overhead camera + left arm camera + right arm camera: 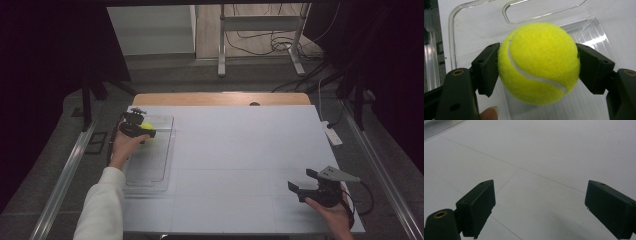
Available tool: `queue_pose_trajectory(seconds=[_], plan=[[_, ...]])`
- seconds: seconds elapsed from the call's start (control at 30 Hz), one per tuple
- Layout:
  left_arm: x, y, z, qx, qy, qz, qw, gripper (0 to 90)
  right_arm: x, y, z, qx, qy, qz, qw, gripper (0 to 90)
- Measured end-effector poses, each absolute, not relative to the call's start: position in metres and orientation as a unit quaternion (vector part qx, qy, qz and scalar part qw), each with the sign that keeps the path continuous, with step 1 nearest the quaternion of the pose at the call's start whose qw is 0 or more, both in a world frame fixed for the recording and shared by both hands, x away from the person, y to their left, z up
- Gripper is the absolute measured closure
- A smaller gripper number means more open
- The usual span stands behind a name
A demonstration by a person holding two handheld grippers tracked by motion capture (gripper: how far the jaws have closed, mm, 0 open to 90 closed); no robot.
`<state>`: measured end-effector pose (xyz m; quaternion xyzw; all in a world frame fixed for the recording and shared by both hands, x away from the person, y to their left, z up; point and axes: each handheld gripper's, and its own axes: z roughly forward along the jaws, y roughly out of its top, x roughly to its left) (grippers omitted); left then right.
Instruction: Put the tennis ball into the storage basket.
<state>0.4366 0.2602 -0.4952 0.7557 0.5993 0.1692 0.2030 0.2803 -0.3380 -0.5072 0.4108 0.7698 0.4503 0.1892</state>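
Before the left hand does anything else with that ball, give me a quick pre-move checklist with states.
1. Left gripper grip on tennis ball: ok, both pads press its sides.
2. Ball centred between the jaws: ok, in the left gripper view.
3. Ball over the clear tray: ok, tray surface lies behind it.
4. Ball clear of the tray floor: cannot tell.
5. Right gripper out of the way: ok, open and empty over the white table, near the right front corner.
6. Tray free of other objects: ok, as far as visible.
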Motion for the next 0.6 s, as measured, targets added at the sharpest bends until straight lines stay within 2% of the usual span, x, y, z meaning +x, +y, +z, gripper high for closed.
queue_pose_trajectory(seconds=[0.43,0.6], plan=[[0.4374,0.2592,-0.4988,0.758,0.597,0.172,0.197,25.6,0.2804,-0.3381,-0.5073,0.410,0.770,0.450,0.189,9.8],[0.4355,0.2584,-0.4959,0.756,0.592,0.184,0.209,21.0,0.2805,-0.3381,-0.5074,0.410,0.771,0.450,0.189,9.8]])
